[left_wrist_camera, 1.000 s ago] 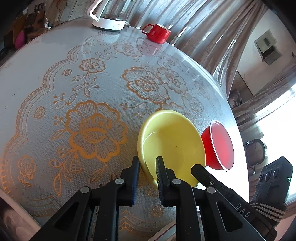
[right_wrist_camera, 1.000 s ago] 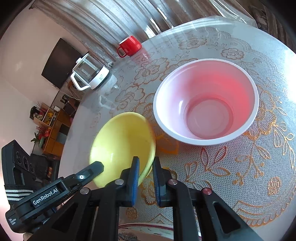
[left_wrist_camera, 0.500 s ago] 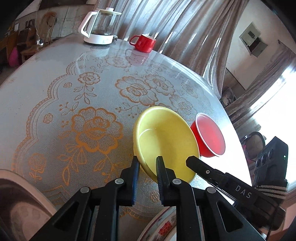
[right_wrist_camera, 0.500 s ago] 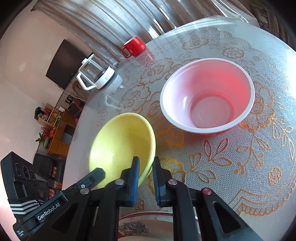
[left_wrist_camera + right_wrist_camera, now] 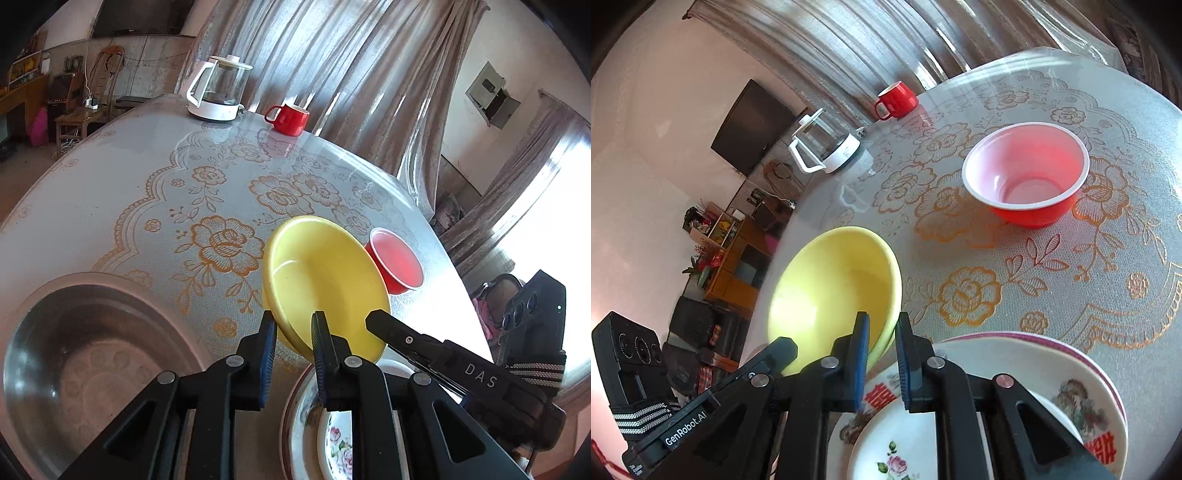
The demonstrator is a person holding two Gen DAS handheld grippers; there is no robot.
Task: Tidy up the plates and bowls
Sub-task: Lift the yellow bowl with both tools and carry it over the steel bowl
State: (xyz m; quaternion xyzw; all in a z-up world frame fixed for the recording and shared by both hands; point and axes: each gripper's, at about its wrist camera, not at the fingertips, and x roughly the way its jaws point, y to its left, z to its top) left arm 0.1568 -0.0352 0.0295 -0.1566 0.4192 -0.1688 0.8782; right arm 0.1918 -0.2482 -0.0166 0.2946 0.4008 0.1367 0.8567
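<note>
A yellow bowl (image 5: 325, 280) is held in the air above the table, gripped at opposite sides of its rim. My left gripper (image 5: 293, 328) is shut on its near rim. My right gripper (image 5: 881, 332) is shut on the other side of the yellow bowl (image 5: 834, 291). A red bowl with a white inside (image 5: 1027, 177) stands on the table beyond; in the left wrist view it (image 5: 397, 260) sits just behind the yellow bowl. Stacked floral plates (image 5: 1015, 406) lie below my grippers, also in the left wrist view (image 5: 317, 432).
A large steel bowl (image 5: 85, 365) sits at the near left. A glass kettle (image 5: 218, 92) and a red mug (image 5: 288, 116) stand at the far table edge by the curtain. The round table has a lace cloth (image 5: 155, 184).
Both grippers lifted the yellow bowl and drew it back toward the near edge. The red bowl now lies farther away; the floral plates and the steel bowl have come into view below.
</note>
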